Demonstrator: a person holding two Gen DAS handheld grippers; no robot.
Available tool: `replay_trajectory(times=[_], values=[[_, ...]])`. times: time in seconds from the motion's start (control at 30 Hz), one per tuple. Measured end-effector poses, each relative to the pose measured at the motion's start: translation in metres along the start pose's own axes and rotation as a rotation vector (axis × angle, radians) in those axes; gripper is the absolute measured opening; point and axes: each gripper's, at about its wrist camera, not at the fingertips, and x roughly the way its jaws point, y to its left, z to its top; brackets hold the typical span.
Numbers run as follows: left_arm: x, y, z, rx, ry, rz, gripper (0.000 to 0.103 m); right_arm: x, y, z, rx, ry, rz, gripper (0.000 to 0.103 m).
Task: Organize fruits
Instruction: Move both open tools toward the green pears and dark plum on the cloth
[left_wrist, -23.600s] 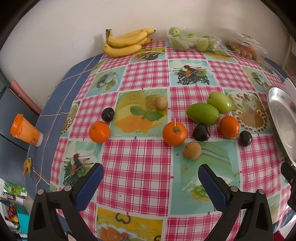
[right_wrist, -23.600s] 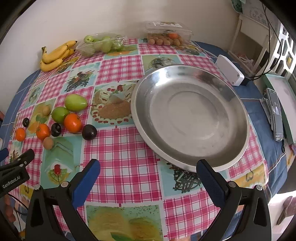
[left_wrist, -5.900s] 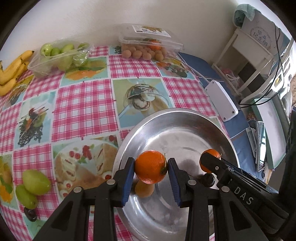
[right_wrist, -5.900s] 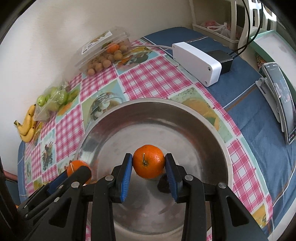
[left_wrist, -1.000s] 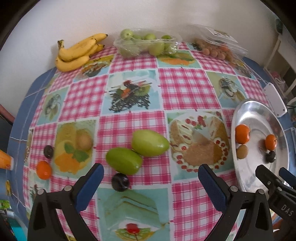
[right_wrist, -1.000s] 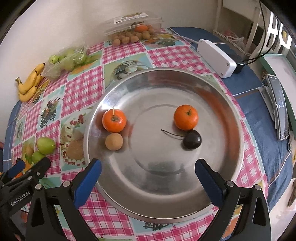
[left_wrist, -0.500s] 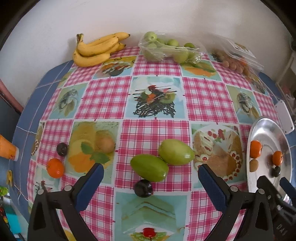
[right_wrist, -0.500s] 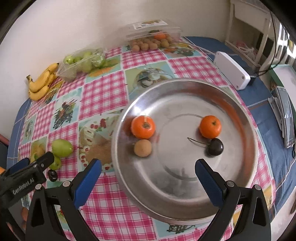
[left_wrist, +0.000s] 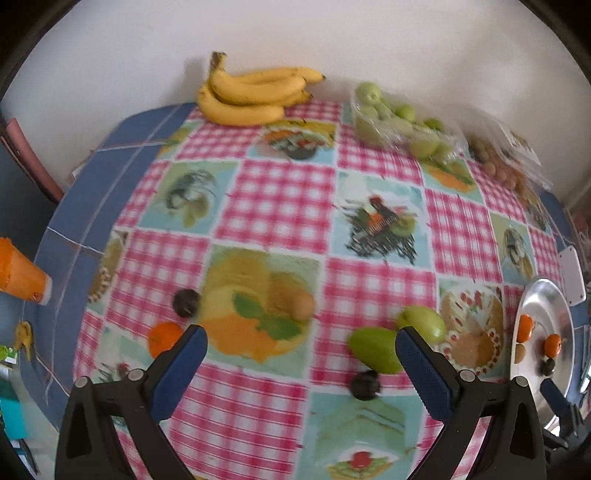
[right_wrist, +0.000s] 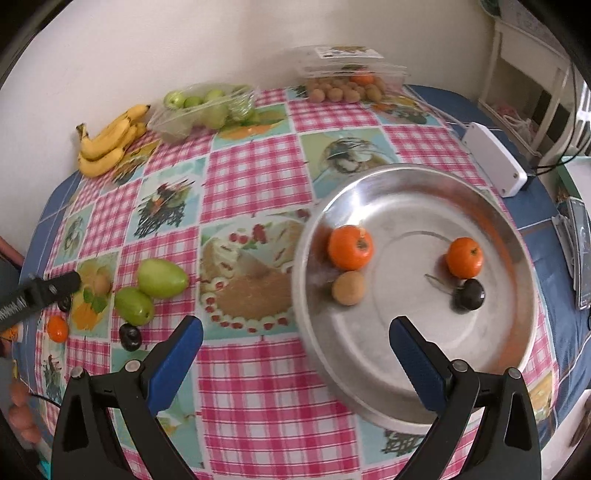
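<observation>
The steel tray holds two oranges, a brown fruit and a dark plum. On the cloth lie two green mangoes, a dark plum, a brown fruit, another plum and an orange. My left gripper is open and empty above the cloth near these loose fruits. My right gripper is open and empty, low over the tray's left front rim.
Bananas, a bag of green fruit and a clear box of small brown fruit line the wall. A white adapter and cables lie right of the tray. An orange cup is off the table's left edge.
Both grippers swung left. The left view now centres on the loose fruit, with the tray at its right edge. The tray has slid right in the right view.
</observation>
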Motion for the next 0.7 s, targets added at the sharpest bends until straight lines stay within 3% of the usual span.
replay_trajectory(times=[0.2,0.43,0.7], values=[[-0.009,0.038,0.006,-0.034,-0.056,0.029,0.103,0.005,0.03,-0.005,-0.06,0.018,0.022,0.101],[-0.007,0.08,0.007,-0.093,-0.086,-0.025,0.103,0.008,0.07,-0.012,-0.132,0.02,0.084,0.101],[0.008,0.097,0.01,-0.126,-0.098,-0.049,0.103,0.014,0.097,-0.009,-0.169,0.043,0.155,0.101]])
